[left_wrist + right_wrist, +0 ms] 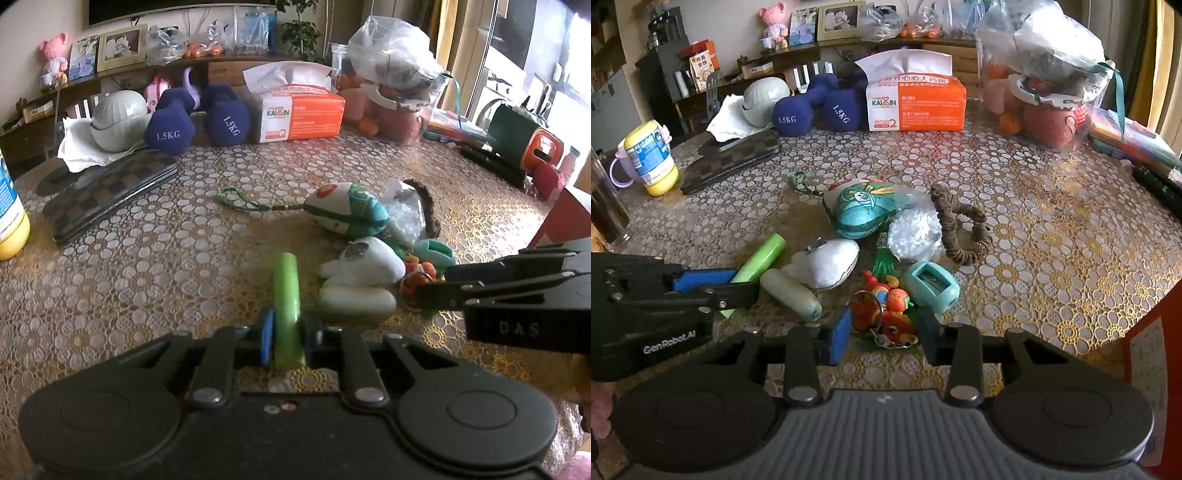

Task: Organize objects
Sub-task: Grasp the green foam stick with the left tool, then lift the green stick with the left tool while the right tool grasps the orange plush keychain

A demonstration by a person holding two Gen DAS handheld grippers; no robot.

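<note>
two dumbbells [812, 107], one tissue pack [916, 107], one sharpener [932, 286]

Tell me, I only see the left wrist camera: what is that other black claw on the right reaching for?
Observer: In the right wrist view the right gripper straddles a red-orange toy keychain. I cannot tell whether its pads press it.
Operator: And the teal thing next to it?
Observer: That is a pencil sharpener, lying with its blade slot facing up.
Operator: Anything near the yellow bottle at my left edge?
Observer: A purple-handled cup stands right beside the yellow bottle.
</note>
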